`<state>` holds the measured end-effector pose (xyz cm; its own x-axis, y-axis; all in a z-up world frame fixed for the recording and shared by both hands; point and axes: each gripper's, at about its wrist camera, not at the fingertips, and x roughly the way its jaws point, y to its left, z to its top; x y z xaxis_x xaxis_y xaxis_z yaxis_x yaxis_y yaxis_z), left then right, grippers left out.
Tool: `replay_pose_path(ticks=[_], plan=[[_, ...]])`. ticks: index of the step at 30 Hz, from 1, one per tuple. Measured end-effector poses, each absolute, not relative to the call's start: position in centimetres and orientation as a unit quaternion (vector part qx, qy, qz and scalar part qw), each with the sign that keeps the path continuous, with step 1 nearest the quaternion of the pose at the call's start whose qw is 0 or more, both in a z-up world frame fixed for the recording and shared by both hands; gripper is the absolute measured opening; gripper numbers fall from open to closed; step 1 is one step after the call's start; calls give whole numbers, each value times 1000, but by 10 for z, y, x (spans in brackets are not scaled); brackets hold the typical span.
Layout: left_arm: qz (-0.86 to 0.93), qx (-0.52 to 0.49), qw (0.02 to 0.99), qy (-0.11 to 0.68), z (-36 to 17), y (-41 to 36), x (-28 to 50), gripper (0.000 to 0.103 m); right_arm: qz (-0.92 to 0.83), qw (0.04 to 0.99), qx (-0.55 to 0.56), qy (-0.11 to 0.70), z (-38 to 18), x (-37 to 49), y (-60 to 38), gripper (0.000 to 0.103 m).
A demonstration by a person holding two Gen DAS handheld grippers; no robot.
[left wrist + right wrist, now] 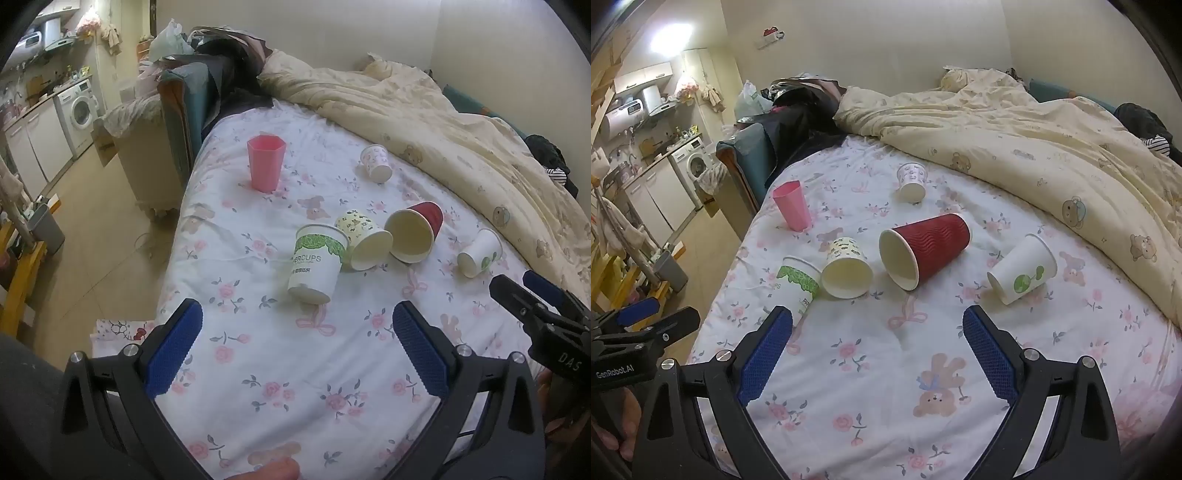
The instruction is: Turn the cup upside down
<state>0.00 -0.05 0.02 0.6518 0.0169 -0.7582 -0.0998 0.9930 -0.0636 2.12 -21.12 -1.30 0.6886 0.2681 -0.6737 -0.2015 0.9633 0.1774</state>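
With both the left gripper point(297, 356) and right gripper point(877, 354) spread and empty, grasp lightly mid-wall: red paper cup point(925, 249), sideways on the bed sheet point(879, 373), probably light, thin-walled, crushable.

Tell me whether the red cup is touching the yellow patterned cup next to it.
Apart. The right wrist view shows a strip of flowered sheet between the red cup and the yellow patterned cup, both lying on their sides.
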Motion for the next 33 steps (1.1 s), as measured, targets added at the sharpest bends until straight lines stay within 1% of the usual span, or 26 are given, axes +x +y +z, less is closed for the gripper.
replay_pose_path(ticks=[33], plan=[[31,-52,907,417,0,0,0,102,129,917,50,373,-12,21,-213,96]])
